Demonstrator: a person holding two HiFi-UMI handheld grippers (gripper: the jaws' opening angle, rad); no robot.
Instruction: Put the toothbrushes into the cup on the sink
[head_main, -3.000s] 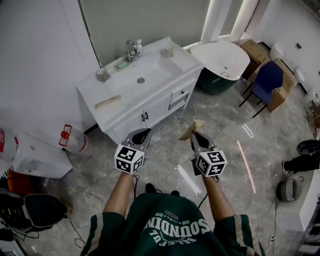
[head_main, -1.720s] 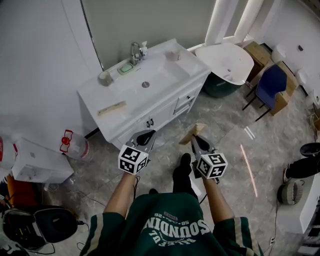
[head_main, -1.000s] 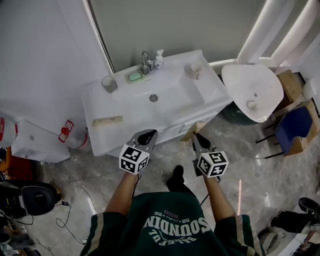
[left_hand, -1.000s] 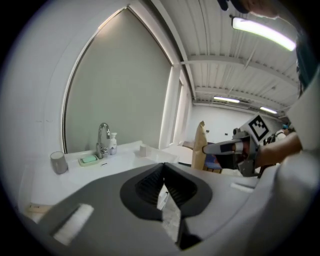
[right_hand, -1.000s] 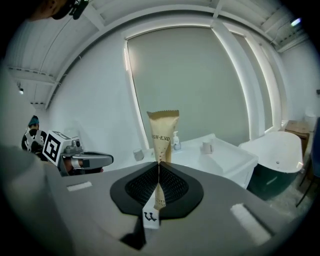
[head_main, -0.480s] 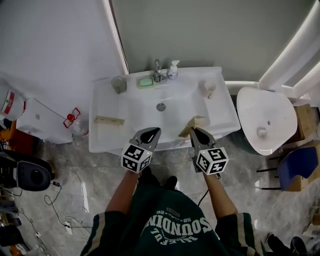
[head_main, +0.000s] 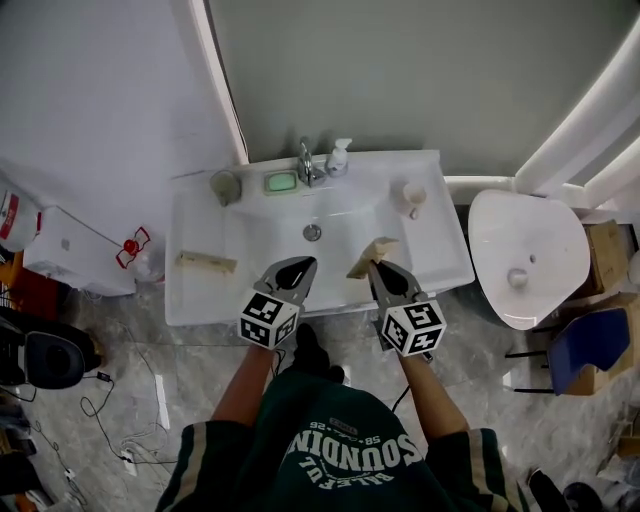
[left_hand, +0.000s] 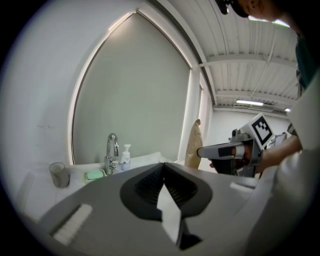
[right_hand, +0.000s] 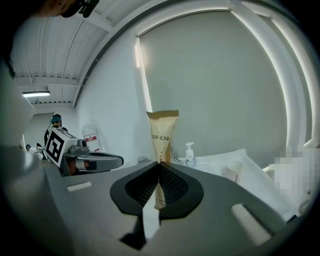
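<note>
The sink (head_main: 430, 250) is glossy white ceramic; its tap (head_main: 305, 160) is polished chrome metal. The beige packet (head_main: 372, 256) looks matt and papery. The floor (head_main: 130, 340) is smooth, grey-veined stone tile with a sheen.

moved: walked up to sink (head_main: 430, 250) | left gripper (head_main: 293, 268), right gripper (head_main: 375, 270) now at its front edge

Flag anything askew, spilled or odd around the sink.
Nothing spilled or damaged. One tan packet lies flat, slightly askew, on the left of the sink, apart from the cup behind it; the right claw grips a second packet.
</note>
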